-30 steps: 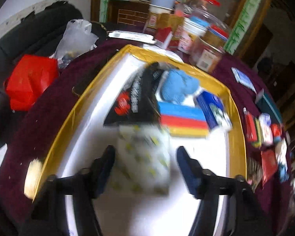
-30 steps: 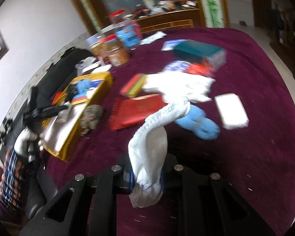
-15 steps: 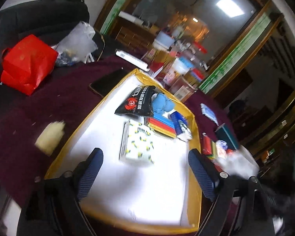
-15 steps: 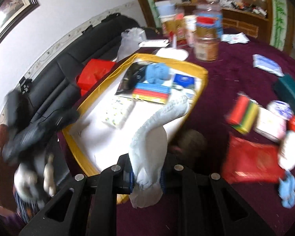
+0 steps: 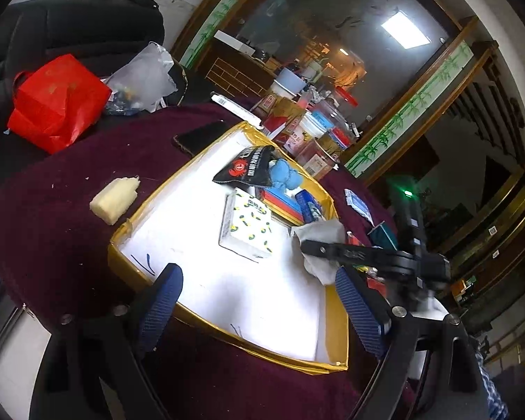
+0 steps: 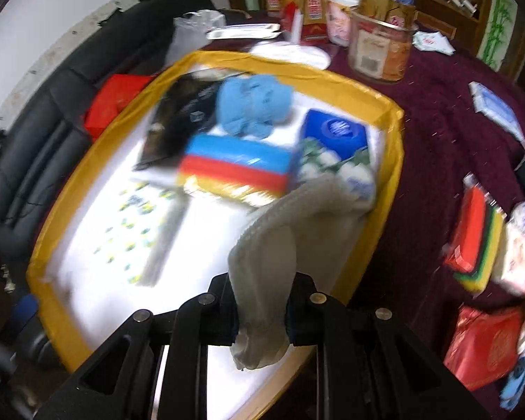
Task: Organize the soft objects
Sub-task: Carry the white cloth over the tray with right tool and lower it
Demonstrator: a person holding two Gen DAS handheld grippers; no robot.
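A yellow-rimmed white tray [image 5: 141,269] [image 6: 397,147] lies on the maroon table. In it are a spotted tissue pack [image 5: 248,227] [image 6: 136,224], a black pouch [image 5: 246,169] [image 6: 182,115], a blue soft toy [image 5: 285,175] [image 6: 253,103], a striped sponge pack [image 6: 234,166] and a blue tissue pack [image 6: 334,133]. My right gripper [image 6: 260,315] is shut on a white sock [image 6: 287,245] [image 5: 320,241] and holds it over the tray's right side. My left gripper [image 5: 259,308] is open and empty, above the tray's near edge.
A yellow sponge piece [image 5: 113,201], a phone [image 5: 199,136] and a red bag [image 5: 56,101] lie left of the tray. Jars and boxes [image 6: 378,45] stand behind it. Sponges, red packets and cloths [image 6: 479,241] lie to the right.
My right gripper has carried the white sock from the table's right side to over the tray. My left gripper has let go of the spotted tissue pack and drawn back and up.
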